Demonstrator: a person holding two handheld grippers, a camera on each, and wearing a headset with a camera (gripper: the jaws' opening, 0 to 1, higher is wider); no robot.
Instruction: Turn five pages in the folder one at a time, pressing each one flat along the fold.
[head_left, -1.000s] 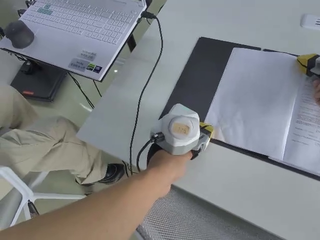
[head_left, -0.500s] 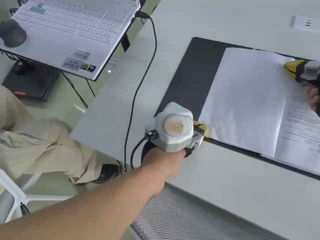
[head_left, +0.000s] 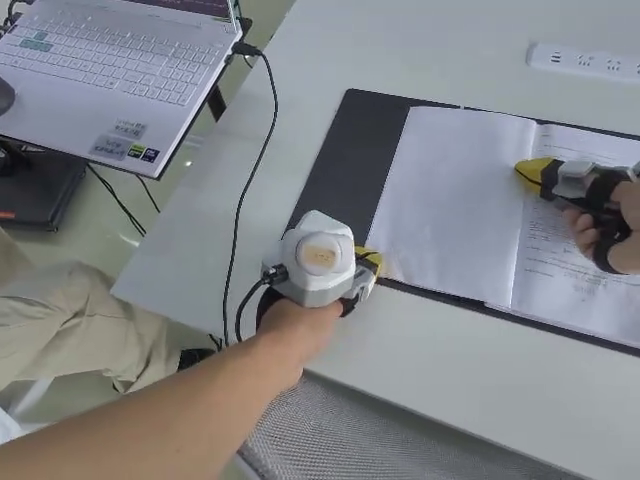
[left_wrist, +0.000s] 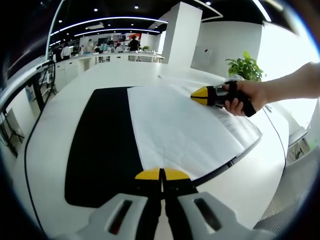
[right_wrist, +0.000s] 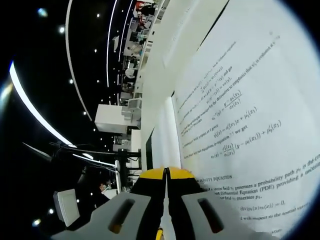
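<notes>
As the black plastic folder (head_left: 340, 170) lay open on the white workbench (head_left: 470, 50), we held the left gripper (head_left: 368, 262) at its near edge with the jaws together. Its yellow tips seemed to rest by the corner of the blank white turned page (head_left: 450, 200), though we could not confirm contact. The right gripper (head_left: 528, 170), its jaws likewise pressed together on nothing, sat tip-down at the fold, on the sheet of printed text (head_left: 570, 280). A white laptop (head_left: 110, 60) stood left of the bench.
</notes>
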